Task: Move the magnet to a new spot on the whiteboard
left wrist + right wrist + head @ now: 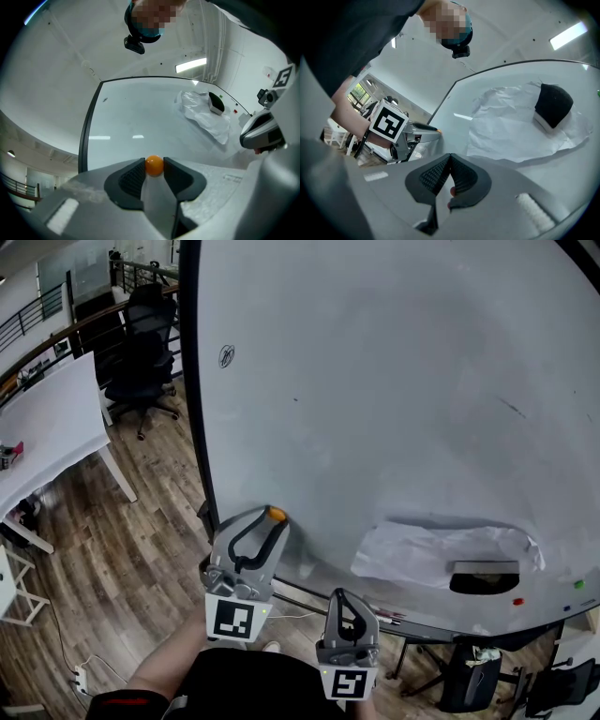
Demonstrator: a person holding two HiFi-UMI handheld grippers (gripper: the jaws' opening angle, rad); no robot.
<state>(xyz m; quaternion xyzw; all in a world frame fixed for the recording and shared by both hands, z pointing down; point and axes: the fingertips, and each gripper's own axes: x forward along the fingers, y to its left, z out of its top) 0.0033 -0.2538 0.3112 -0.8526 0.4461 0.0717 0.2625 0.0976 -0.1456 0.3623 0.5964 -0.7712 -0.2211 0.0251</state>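
Note:
A small orange ball magnet (154,165) sits between the tips of my left gripper (154,167), whose pads press on it from both sides. In the head view this left gripper (275,515) holds the magnet (277,514) at the lower left part of the whiteboard (394,381), near its dark left edge; I cannot tell whether the magnet touches the board. My right gripper (343,596) hangs lower and further right, in front of the board's bottom edge. Its jaws (450,157) meet at the tips with nothing between them.
A crumpled white paper sheet (441,554) and a black eraser (483,576) stick to the board's lower right, with small red (518,601) and green (579,584) magnets nearby. Office chairs (141,343) and a white table (47,427) stand on the wooden floor to the left.

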